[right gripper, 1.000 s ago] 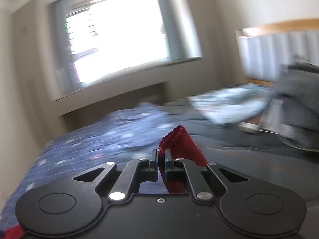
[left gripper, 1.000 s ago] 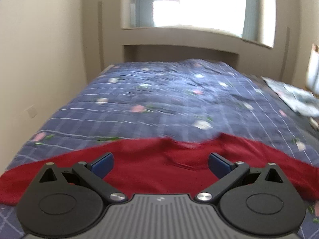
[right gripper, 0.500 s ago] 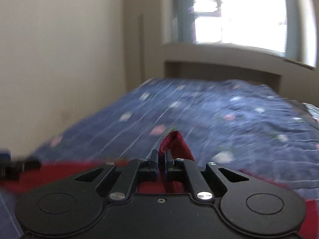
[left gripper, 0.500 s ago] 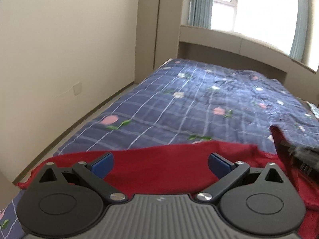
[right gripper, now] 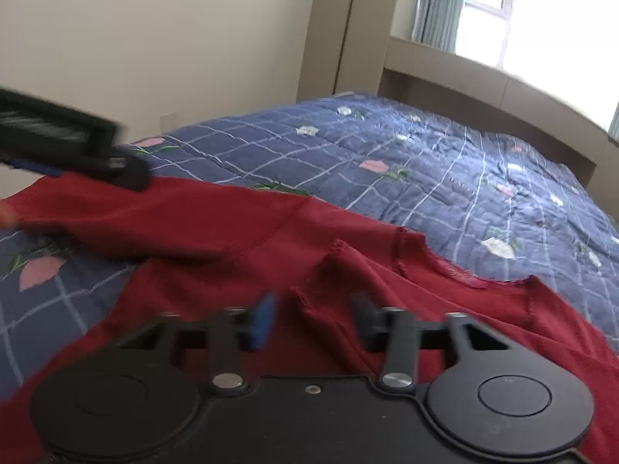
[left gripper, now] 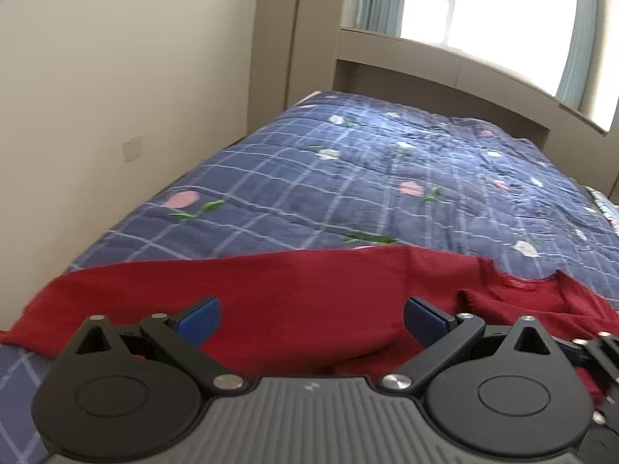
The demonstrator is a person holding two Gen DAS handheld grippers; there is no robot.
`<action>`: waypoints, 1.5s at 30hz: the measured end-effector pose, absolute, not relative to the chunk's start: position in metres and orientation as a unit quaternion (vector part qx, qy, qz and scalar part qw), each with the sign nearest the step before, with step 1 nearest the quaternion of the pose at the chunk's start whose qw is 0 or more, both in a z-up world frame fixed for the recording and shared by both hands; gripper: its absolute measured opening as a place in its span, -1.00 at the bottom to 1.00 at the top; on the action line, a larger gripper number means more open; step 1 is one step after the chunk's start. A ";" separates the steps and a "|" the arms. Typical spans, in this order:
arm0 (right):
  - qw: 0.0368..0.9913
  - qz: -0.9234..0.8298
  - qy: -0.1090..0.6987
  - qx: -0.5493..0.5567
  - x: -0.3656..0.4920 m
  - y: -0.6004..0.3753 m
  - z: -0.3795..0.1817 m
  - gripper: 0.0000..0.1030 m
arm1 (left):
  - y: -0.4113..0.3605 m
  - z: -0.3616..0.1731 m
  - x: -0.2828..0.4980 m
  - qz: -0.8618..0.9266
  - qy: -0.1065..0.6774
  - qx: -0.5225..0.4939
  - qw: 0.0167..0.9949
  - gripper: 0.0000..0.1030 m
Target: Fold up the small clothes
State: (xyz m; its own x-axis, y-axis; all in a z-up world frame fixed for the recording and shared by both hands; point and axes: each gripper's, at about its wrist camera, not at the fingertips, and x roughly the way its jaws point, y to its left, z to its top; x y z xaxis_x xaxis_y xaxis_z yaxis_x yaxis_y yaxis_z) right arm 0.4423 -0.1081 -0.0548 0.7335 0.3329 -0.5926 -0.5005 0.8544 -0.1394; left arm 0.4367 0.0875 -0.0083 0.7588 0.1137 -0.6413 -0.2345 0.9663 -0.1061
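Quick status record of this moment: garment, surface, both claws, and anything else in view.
garment: red garment spread on the bed, partly folded over itself, neckline toward the window
surface: blue plaid quilt with flower print
left claw: left claw open, over the red fabric, gripping nothing
right claw: right claw open, blurred, a raised fabric fold between its fingers, not clamped
background: window, beige wall

One red garment [left gripper: 294, 294], two tools [left gripper: 311, 319]
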 end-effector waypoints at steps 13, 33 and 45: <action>0.958 -0.031 0.269 -0.093 0.416 -0.320 -0.042 0.93 | -0.006 -0.060 0.463 0.071 0.314 -0.065 0.945 0.99; 0.942 -0.162 0.295 -0.006 0.439 -0.412 -0.084 0.92 | -0.025 -0.086 0.460 0.106 0.314 -0.008 0.944 1.00; 0.955 -0.105 0.276 -0.015 0.375 -0.394 -0.070 0.99 | -0.025 -0.086 0.459 0.106 0.313 -0.007 0.944 1.00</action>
